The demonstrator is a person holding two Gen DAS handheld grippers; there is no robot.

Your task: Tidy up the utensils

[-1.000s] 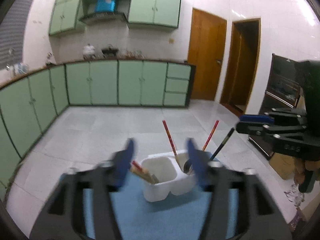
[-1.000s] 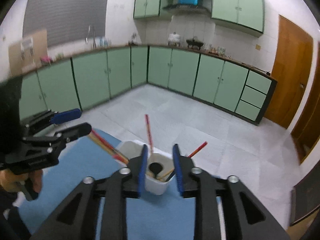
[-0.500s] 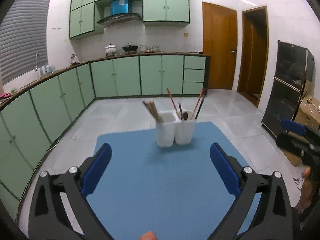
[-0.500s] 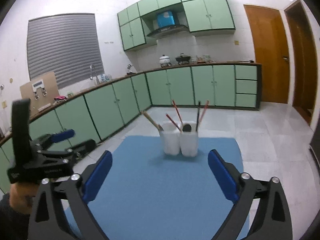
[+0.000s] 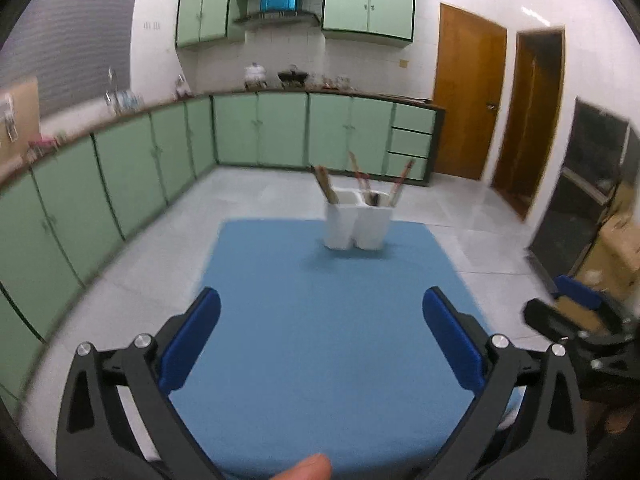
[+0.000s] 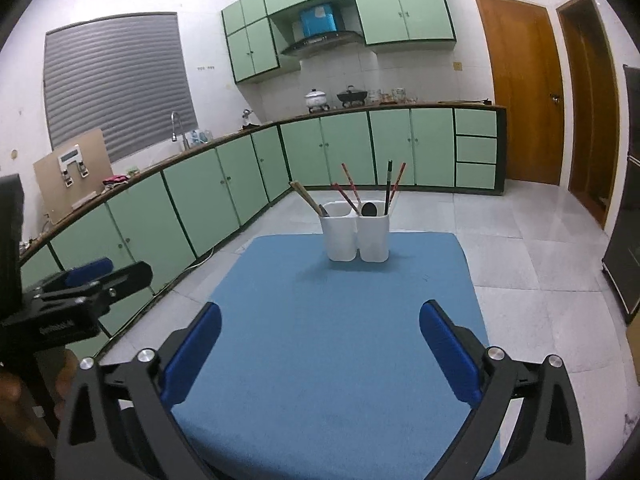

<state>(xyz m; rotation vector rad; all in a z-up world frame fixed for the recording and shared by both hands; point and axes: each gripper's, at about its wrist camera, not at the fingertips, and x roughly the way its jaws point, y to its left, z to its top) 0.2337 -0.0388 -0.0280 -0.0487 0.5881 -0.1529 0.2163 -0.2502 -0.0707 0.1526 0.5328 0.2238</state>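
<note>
At twelve o'clock on the blue tabletop [image 6: 320,340] stands the white holder [image 6: 355,237], chopsticks [image 6: 347,186] and a black spoon [image 6: 369,209] poking out of its two cups. Left tongs [image 5: 320,340] spread wide, holding nothing; right tongs [image 6: 320,344] spread wide too, well short of the holder.

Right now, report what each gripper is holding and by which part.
Nothing is held. The left gripper and the right gripper both stand open over the blue mat; the utensils sit in the white holder, apart from both.
</note>
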